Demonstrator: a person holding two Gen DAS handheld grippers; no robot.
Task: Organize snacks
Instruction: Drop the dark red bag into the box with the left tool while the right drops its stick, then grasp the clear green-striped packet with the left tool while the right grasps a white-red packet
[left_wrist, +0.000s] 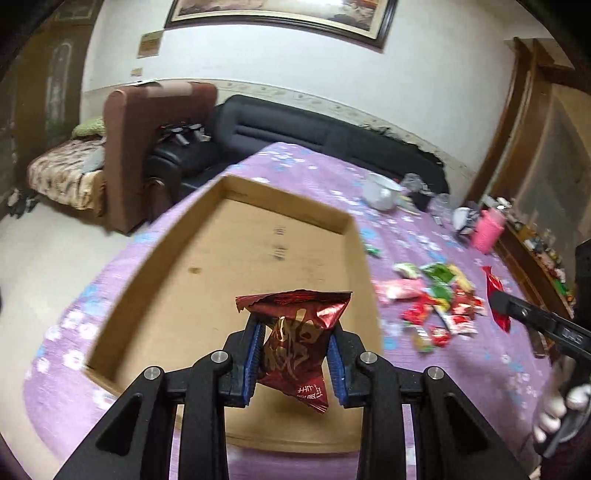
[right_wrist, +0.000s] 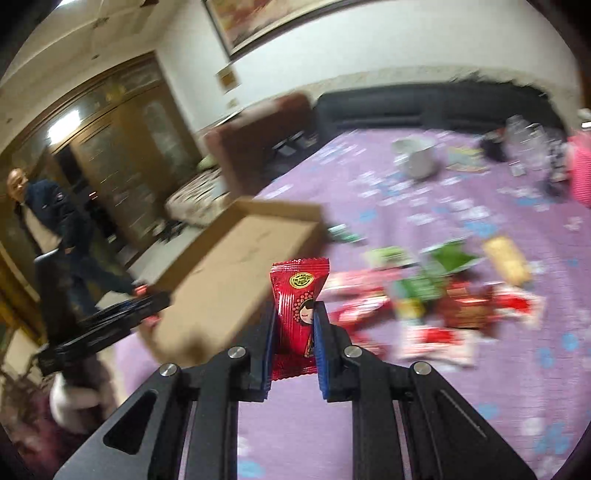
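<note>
The left hand-held gripper is closed most of the way on a crinkled dark-red foil snack packet with gold lettering; both blue pads press its sides. The packet hangs above the near part of the shallow brown cardboard box, which is the landmark for all positions below. Nothing lies on the part of the box floor that shows.

The right hand-held gripper is almost fully closed on a slim bright-red plastic candy wrapper printed with a cartoon face, held upright. It sits to the right of the box, over the purple flowered tabletop, not yet above the box.

The remaining heap of red, green and white snack packets lies on the tabletop just right of the box. A white mug stands beyond the box's far right corner.

Recommended procedure for the step in hand, placing both items in the box:
- Lower the left packet close to the box floor before opening the pads; the foil is light and may bounce or slide.
- Place it toward a corner or wall, so that later items can be set in rows.
- Bring the right wrapper over the right wall with clearance, and keep the two hand-held grippers apart.
</note>
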